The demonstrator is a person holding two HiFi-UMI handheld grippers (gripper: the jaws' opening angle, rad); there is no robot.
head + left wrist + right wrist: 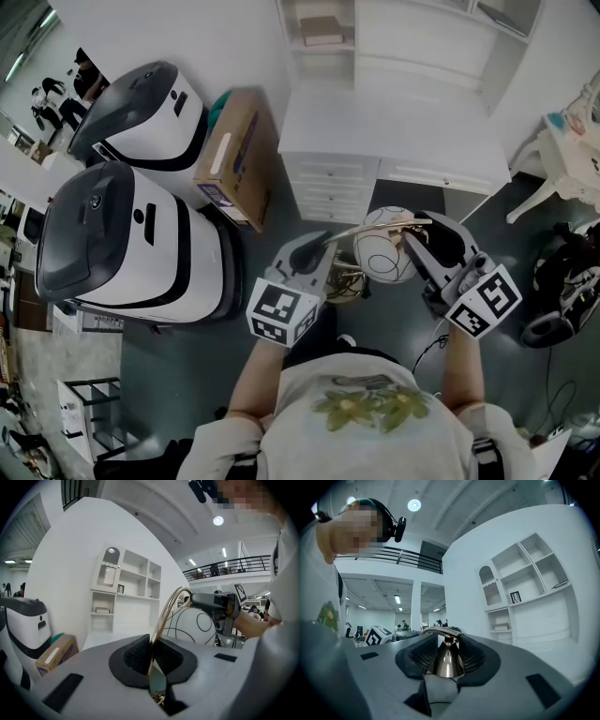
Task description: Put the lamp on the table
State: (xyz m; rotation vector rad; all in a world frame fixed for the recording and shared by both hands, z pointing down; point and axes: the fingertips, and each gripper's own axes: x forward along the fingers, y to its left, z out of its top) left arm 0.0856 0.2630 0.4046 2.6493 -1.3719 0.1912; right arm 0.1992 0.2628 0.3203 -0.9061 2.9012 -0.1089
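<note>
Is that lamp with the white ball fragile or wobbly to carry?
The lamp has a globe that looks like glass, so probably fragile. Its thin brass arm seems stiff, yet top-heavy: likely why left gripper and right gripper both clamp it.

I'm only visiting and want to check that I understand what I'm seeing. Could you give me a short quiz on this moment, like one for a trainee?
1. True or false: the lamp already stands on the white table.
2. What does the left gripper clamp? A: the curved gold arm. B: the white globe. C: the cardboard box.
3. Fill in: the right gripper is shut on a metal fitting shaped like a ____.

Key: 1 false, both grippers hold it short of the table. 2 A. 3 cone.
</note>
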